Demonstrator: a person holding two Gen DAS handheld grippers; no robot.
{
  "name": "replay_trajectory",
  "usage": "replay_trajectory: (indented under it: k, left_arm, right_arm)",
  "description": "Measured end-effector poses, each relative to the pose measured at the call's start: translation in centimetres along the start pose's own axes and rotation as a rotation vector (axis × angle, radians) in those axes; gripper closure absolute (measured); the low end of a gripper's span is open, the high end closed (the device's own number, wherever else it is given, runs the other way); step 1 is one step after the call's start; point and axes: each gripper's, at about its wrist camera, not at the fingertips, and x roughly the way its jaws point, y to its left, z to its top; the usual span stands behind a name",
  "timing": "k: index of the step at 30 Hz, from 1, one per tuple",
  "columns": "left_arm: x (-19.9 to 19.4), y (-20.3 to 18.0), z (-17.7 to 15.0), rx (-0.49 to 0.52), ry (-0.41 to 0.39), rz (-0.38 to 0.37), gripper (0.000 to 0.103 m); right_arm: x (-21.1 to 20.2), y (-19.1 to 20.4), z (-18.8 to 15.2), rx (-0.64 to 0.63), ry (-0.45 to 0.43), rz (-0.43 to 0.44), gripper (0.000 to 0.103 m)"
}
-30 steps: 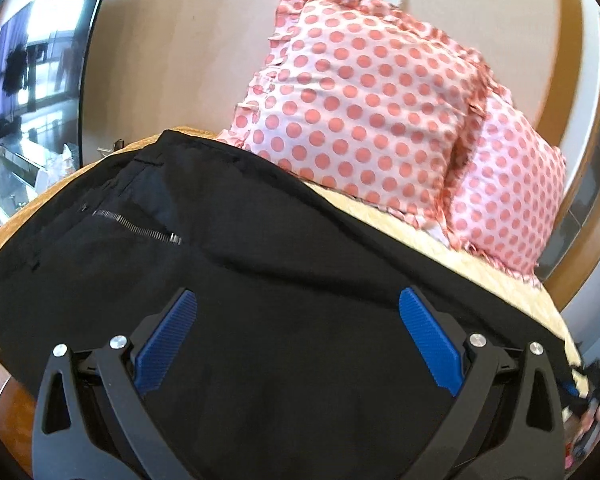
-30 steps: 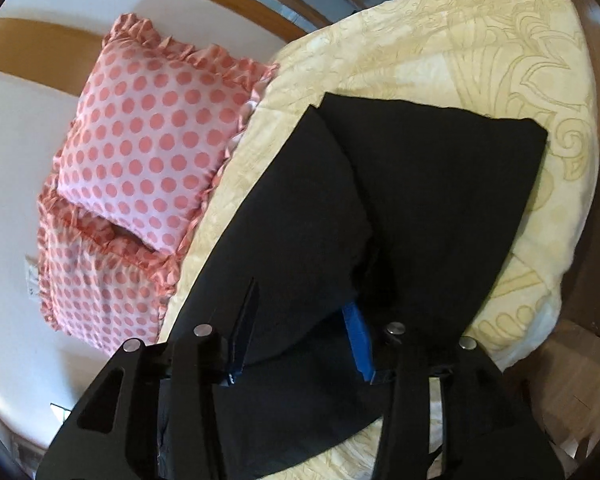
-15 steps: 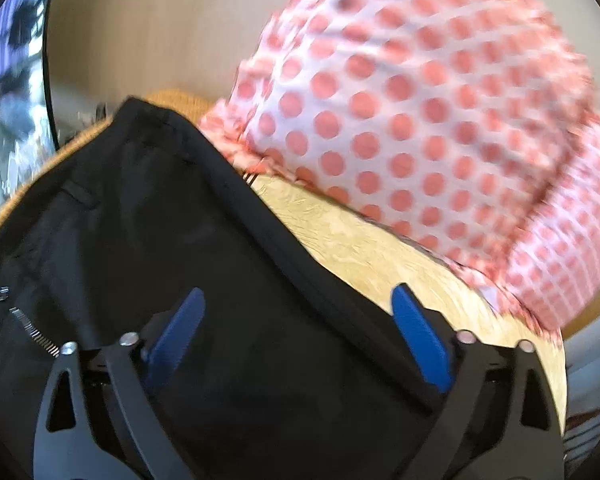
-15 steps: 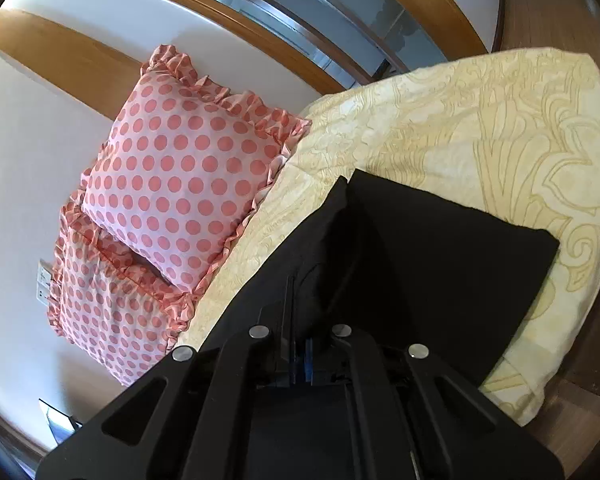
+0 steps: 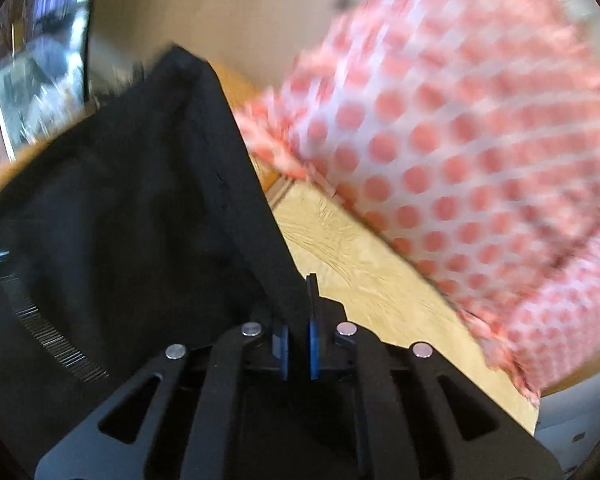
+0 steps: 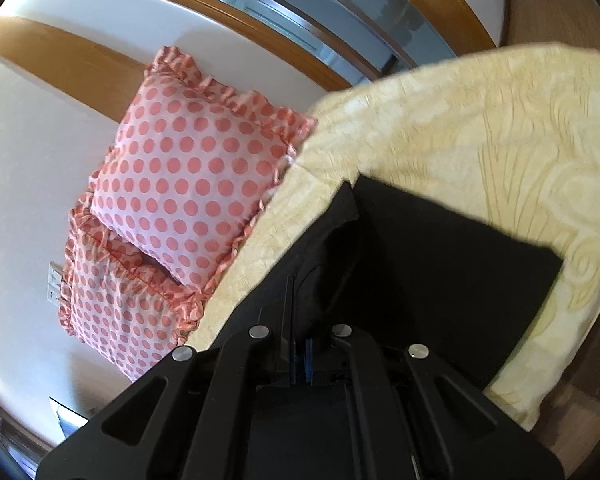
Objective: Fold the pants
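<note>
The black pants [image 5: 132,216] lie on a bed with a pale yellow patterned bedspread [image 6: 500,128]. The left gripper [image 5: 298,320] is closed on the edge of the pants: its two blue pads stand close together with a thick black hem between them. From this grip the edge of the fabric runs up and away as a straight line, and the cloth on its left side hangs in soft folds. A metal zipper [image 5: 48,328] shows on the pants near the left border of the left wrist view. This view is blurred.

The right gripper [image 6: 300,344] is also closed, and it pinches black fabric of the pants [image 6: 440,272] between its pads. Beyond it, a flat part of the pants rests on the bedspread, with a straight edge near the side of the bed.

Two pink pillows [image 6: 188,184] with red dots and ruffled borders lean against the white wall [image 6: 24,160] at the head of the bed, near the pants but not touching them.
</note>
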Motion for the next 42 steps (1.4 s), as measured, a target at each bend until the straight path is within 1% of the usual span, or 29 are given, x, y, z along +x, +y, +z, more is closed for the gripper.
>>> replay_trajectory:
  k: [2,3,4,5,6,8,10,12,13,14,16,17,19,20,21,23,25,27,28,30,32,34,38,40,42]
  left_arm:
    - [-5.4,1.5,-2.3,0.015,-0.074,-0.04,0.095]
    - [-8.5,2.8,-4.5,0.024,-0.113,-0.043,0.094]
    - [-10.6,3.9,-6.4,0.028,-0.132,-0.03,0.091]
    - [-11.8,4.6,-7.8,0.027,-0.143,-0.02,0.09]
    - [-13.2,5.9,-10.4,0.02,-0.152,0.002,0.089]
    - [-14.0,8.1,-14.7,-0.002,-0.129,0.05,0.089]
    - [-13.5,9.5,-17.5,-0.024,-0.095,0.083,0.089]
    - [-13.0,10.7,-18.9,-0.05,-0.077,0.097,0.09]
    - [-13.5,11.0,-19.5,-0.048,-0.101,0.087,0.088]
    - [-13.8,10.9,-19.5,-0.045,-0.108,0.094,0.086]
    - [-14.1,11.1,-19.4,-0.047,-0.108,0.085,0.086]
    - [-14.0,11.0,-19.4,-0.048,-0.102,0.083,0.084]
    - [-13.8,10.9,-19.6,-0.043,-0.09,0.075,0.079]
    - [-13.9,10.9,-19.7,-0.037,-0.093,0.072,0.077]
    - [-14.0,10.9,-19.8,-0.028,-0.093,0.068,0.075]
    - [-14.3,11.1,-20.0,-0.025,-0.097,0.06,0.071]
    - [-14.2,11.1,-19.9,-0.027,-0.098,0.053,0.069]
    - [-14.1,11.1,-19.8,-0.027,-0.097,0.048,0.069]
    - [-14.1,11.1,-19.8,-0.021,-0.099,0.05,0.07]
    - [-14.2,10.9,-20.1,-0.009,-0.108,0.071,0.079]
    - [-14.3,11.0,-20.5,-0.02,-0.112,0.053,0.09]
    - [-14.5,11.3,-21.1,-0.04,-0.118,0.033,0.094]
    - [-15.0,11.6,-21.7,-0.052,-0.128,0.004,0.097]
    - [-14.9,11.5,-21.8,-0.024,-0.126,0.013,0.097]
    - [-14.6,11.9,-21.7,-0.041,-0.116,0.0,0.093]
  right_arm:
    - [-0.8,0.0,0.4,-0.029,-0.034,-0.008,0.1]
    - [-1.0,-0.1,0.5,-0.035,-0.044,-0.015,0.1]
    - [-1.2,-0.2,0.6,-0.037,-0.054,-0.025,0.1]
    - [-1.3,-0.6,0.7,-0.033,-0.058,-0.035,0.1]
    - [-1.3,-1.0,0.7,-0.025,-0.059,-0.044,0.1]
    - [-1.0,-1.8,0.7,0.002,-0.052,-0.066,0.1]
    - [-0.8,-2.3,0.6,0.017,-0.043,-0.08,0.1]
    - [-0.5,-2.7,0.3,0.026,-0.035,-0.093,0.1]
    - [-0.4,-2.8,0.3,0.03,-0.033,-0.095,0.1]
    - [-0.4,-3.0,0.2,0.037,-0.03,-0.095,0.1]
    - [-0.2,-3.3,0.5,0.052,-0.01,-0.103,0.1]
    - [-0.2,-3.4,0.7,0.065,-0.003,-0.102,0.1]
    - [-1.3,-3.0,1.1,0.076,-0.046,-0.053,0.1]
    - [-1.8,-2.6,1.2,0.054,-0.063,-0.068,0.1]
    - [-1.9,-2.1,1.1,0.015,-0.06,-0.129,0.1]
    - [-1.5,-2.9,0.6,0.033,-0.026,-0.177,0.1]
    - [-1.5,-4.0,0.3,0.078,-0.017,-0.161,0.1]
    - [-1.6,-4.2,0.2,0.082,-0.019,-0.158,0.1]
    - [-1.6,-4.0,0.2,0.071,-0.021,-0.163,0.1]
    - [-1.7,-3.5,0.4,0.058,-0.034,-0.149,0.1]
    - [-1.8,-3.5,0.6,0.056,-0.042,-0.147,0.1]
    - [-1.7,-3.4,0.6,0.057,-0.049,-0.151,0.1]
    - [-2.0,-3.1,0.6,0.049,-0.075,-0.157,0.1]
    - [-1.6,-3.2,0.5,0.034,-0.066,-0.183,0.1]
    - [-1.2,-3.7,0.2,0.039,-0.051,-0.207,0.1]
